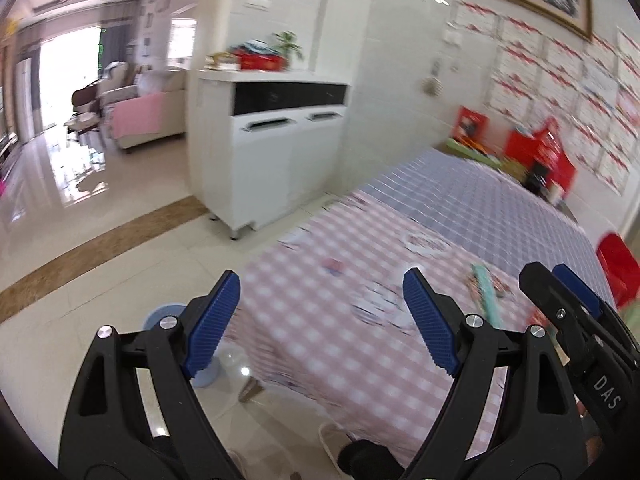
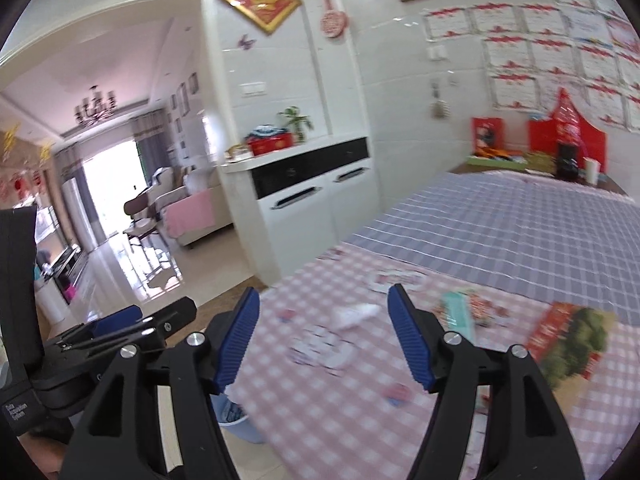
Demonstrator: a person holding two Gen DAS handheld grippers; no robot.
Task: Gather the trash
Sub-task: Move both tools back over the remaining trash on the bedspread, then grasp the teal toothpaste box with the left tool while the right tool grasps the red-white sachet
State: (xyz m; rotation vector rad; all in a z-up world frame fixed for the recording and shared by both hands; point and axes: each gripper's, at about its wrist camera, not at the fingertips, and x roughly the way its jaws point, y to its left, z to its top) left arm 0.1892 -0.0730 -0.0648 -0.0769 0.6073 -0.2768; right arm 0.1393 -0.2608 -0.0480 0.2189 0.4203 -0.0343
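Note:
My left gripper [image 1: 320, 292] is open and empty above the near left edge of a table with a pink checked cloth [image 1: 360, 340]. My right gripper [image 2: 322, 312] is open and empty over the same cloth [image 2: 360, 400]. On the cloth lie a crumpled white wrapper [image 2: 354, 314], a teal packet [image 2: 458, 314], also in the left wrist view [image 1: 488, 296], and a red and green snack bag [image 2: 568, 340]. A light blue trash bin [image 2: 236, 420] stands on the floor by the table's near left corner; its rim shows in the left wrist view [image 1: 160, 316]. The right gripper appears at the right of the left wrist view [image 1: 560, 292].
The far half of the table has a blue checked cloth [image 2: 520, 224], with red boxes [image 2: 568, 136] and a white cup [image 2: 592, 168] at the far end. A white cabinet [image 1: 272, 152] stands left of the table. Glossy tiled floor [image 1: 100, 240] runs toward a living room.

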